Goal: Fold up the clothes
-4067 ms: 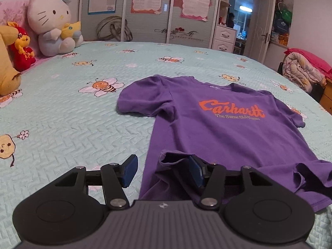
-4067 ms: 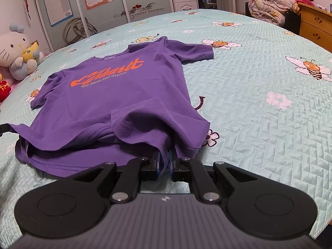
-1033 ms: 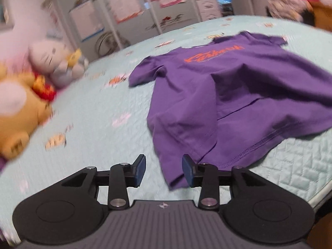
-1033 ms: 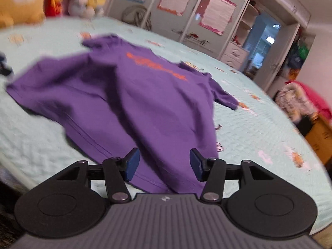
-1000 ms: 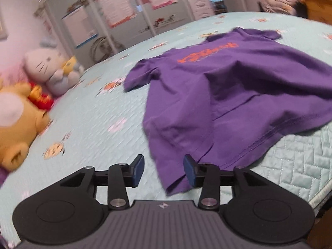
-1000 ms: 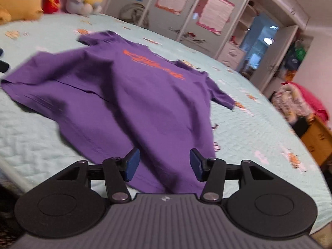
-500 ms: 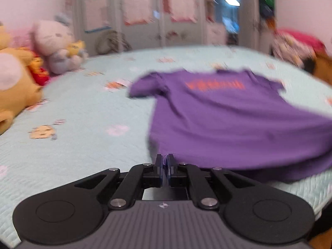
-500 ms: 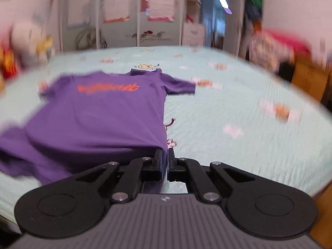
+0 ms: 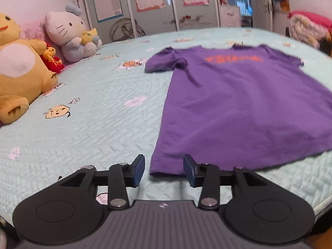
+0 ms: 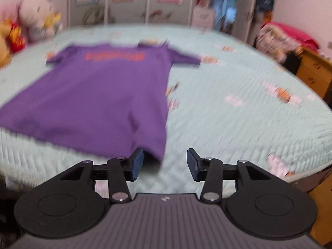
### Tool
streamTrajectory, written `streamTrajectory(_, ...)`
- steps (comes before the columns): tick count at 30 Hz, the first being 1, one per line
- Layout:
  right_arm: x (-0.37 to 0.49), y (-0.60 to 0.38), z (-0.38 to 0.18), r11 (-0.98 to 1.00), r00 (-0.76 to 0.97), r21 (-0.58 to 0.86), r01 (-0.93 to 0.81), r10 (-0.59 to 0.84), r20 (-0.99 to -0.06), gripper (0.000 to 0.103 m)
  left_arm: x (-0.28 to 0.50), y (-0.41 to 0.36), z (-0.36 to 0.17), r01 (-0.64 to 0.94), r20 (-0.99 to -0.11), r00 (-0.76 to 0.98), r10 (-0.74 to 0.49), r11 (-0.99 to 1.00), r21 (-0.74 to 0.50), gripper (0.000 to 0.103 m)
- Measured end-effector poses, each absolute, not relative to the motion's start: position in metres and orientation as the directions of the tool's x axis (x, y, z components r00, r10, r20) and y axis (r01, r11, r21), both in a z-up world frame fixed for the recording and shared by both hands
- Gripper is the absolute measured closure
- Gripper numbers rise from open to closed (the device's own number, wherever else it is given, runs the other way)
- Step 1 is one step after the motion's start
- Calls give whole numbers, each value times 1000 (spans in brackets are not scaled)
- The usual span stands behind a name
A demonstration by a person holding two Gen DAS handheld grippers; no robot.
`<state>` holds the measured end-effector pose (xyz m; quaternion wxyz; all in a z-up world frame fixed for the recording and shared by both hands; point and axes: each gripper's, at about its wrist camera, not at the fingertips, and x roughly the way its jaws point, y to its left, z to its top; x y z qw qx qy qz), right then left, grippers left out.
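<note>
A purple T-shirt with orange chest lettering lies spread flat, front up, on the pale green quilted bed, its hem toward me. My left gripper is open just short of the hem's left corner, nothing between its fingers. In the blurred right wrist view the same T-shirt lies flat. My right gripper is open at the hem's right corner, which sits by its left fingertip.
Plush toys line the left side: a yellow bear, a small red doll and a white cat plush. Wardrobe doors with posters stand behind the bed. Bundled bedding and a wooden cabinet sit at the right.
Half a second ago both grippers were shut at the hem corners. Now both are open and the shirt lies flat and stretched out, released on the bed.
</note>
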<state>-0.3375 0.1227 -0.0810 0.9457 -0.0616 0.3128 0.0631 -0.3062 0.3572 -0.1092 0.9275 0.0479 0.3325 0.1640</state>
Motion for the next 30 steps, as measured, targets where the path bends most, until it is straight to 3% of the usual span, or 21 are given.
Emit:
streamTrajectory(8, -331, 134, -97, 978, 755, -101, -181, 72, -652, 56, -316, 355, -120, -221, -609, 721, 332, 942, 252, 48)
streamTrajectory(16, -322, 135, -101, 990, 777, -58, -128, 64, -626, 56, -305, 350, -130, -211, -558, 717, 418, 893, 398, 47)
streamTrajectory(25, -321, 137, -102, 990, 776, -64, -128, 60, -627, 56, -298, 354, -119, -181, -519, 750, 410, 882, 436, 47)
streamTrajectory(30, -320, 138, -102, 990, 776, -67, -128, 58, -628, 56, -296, 343, -129, -132, -483, 751, 450, 819, 558, 47)
